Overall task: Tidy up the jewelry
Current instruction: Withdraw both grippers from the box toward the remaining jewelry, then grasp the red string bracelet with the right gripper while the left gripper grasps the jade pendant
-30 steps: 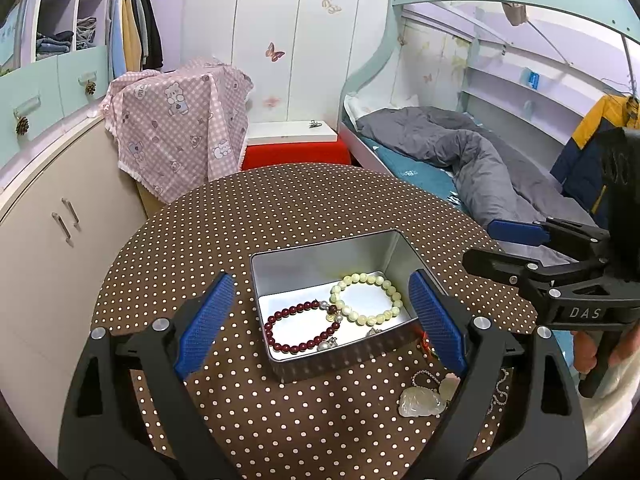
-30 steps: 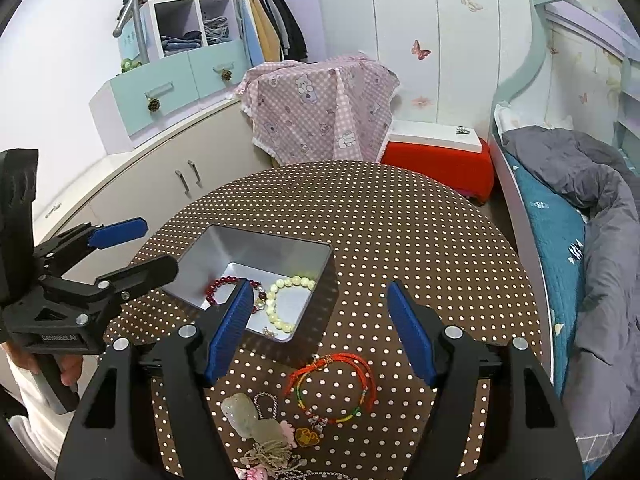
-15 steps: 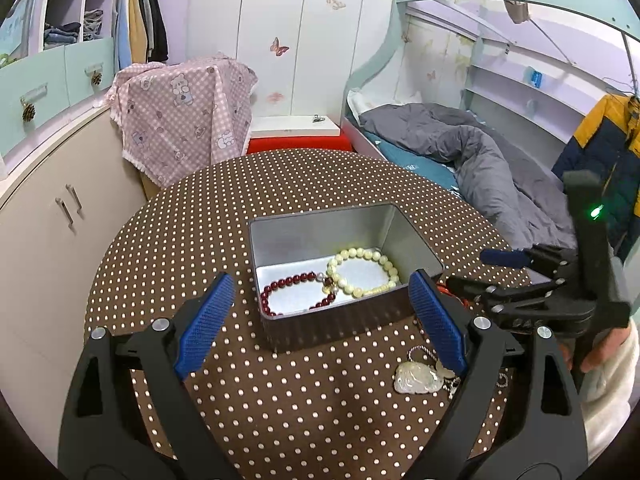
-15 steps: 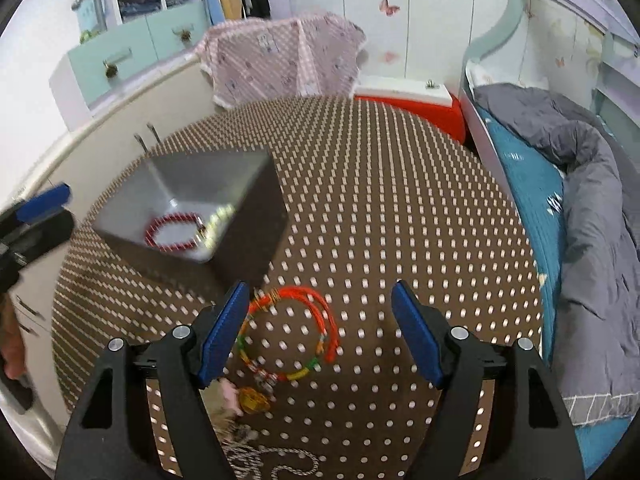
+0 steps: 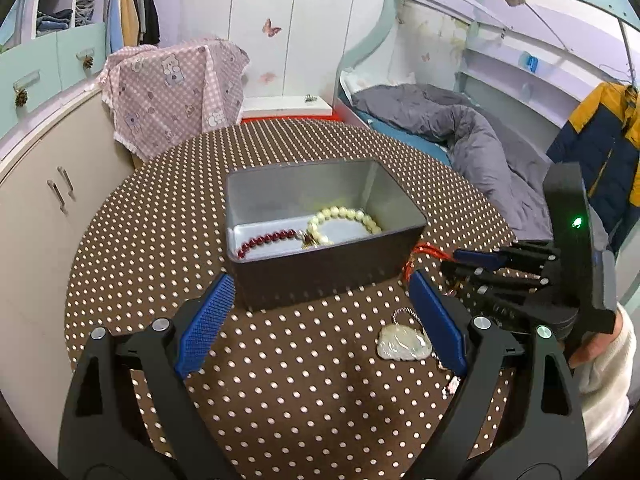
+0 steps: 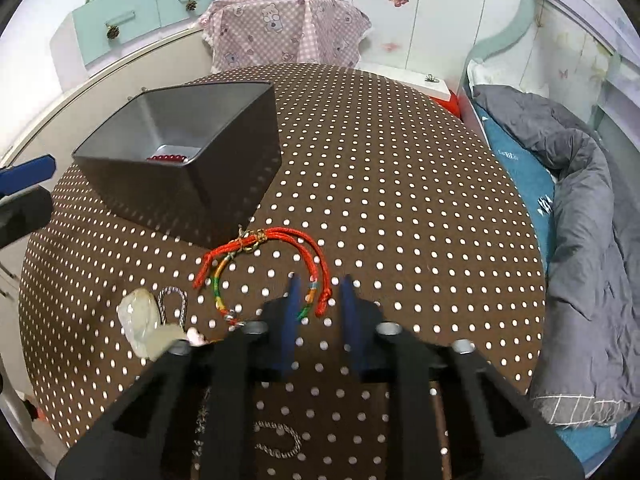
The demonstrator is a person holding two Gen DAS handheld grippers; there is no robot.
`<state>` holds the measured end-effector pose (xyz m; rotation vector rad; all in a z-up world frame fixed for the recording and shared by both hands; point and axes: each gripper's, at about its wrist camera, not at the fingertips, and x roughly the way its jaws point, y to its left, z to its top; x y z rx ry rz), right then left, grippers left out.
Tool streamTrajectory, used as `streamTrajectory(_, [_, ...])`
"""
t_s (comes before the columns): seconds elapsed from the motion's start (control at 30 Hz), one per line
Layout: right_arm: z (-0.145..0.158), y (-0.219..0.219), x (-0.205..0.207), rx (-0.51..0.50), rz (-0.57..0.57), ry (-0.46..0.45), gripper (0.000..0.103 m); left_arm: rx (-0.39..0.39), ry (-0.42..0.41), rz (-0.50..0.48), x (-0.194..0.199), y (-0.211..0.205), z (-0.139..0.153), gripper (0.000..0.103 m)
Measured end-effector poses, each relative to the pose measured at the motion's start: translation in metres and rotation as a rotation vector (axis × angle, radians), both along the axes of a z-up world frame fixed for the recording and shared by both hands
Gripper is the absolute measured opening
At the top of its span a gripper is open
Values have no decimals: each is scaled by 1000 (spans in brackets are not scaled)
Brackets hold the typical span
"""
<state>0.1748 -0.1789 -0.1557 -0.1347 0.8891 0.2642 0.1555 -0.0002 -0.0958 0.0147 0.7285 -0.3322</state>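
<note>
the right gripper [image 6: 319, 294] sits low over the brown polka-dot table [image 6: 400, 200], its blue pads drawn in close after just closing, though a narrow gap still shows between them in the right wrist view. in that gap lie the near strands of the red cord bracelet [image 6: 276, 240]; whether the pads actually pinch the cord i cannot tell, as the strands look to be resting on the cloth. the rest of the bracelet loops away from the pads toward the near corner of the metal tin [image 6: 180, 148] and ends just beside it. left of the bracelet, a pale jade pendant [image 6: 138, 316] on a braided loop lies flat on the table. the left gripper [image 5: 320, 316] hovers with its jaws spread wide and nothing between them, facing the tin's near wall; the pendant shows just inside its right pad. inside the tin, a dark red bead bracelet [image 5: 266, 239] lies on the left of the floor and a cream bead bracelet [image 5: 346, 220] on the right, the two touching where they meet. past the table, a pink checked cloth [image 5: 176, 88] drapes over furniture on the left, and a grey duvet [image 5: 472, 136] is bunched on the bed to the right. a sleeve in white shows at the right edge of the left wrist view.
</note>
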Motion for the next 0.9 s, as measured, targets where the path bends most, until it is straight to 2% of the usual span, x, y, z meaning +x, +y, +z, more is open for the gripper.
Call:
streamTrajectory(0.47, [0,-25,-19,-2,-75,-8,7,117,135,-95,-6,-28,-47,87])
streamTrajectory(0.73, [0,-28,-19,6,-87,-5,7,161,117,-175,-9,-52,-54,87])
streamTrajectory(0.8, [1,-25,-19,8,-88,-6,7,170,86,-201,-11,-58,-55,87])
streamTrajectory(0.83, [1,-25,-19,8,-88,-7,7,168,82,-207,-11,-58,-55,83])
streamTrajectory(0.87, [2,-25,-18,8,-89,-7,7,153,85,-212,-10,-56,-54,67])
streamTrajectory(0.9, [2,-25,-18,7,-90,-8,7,153,81,-205,-9,-55,-54,62])
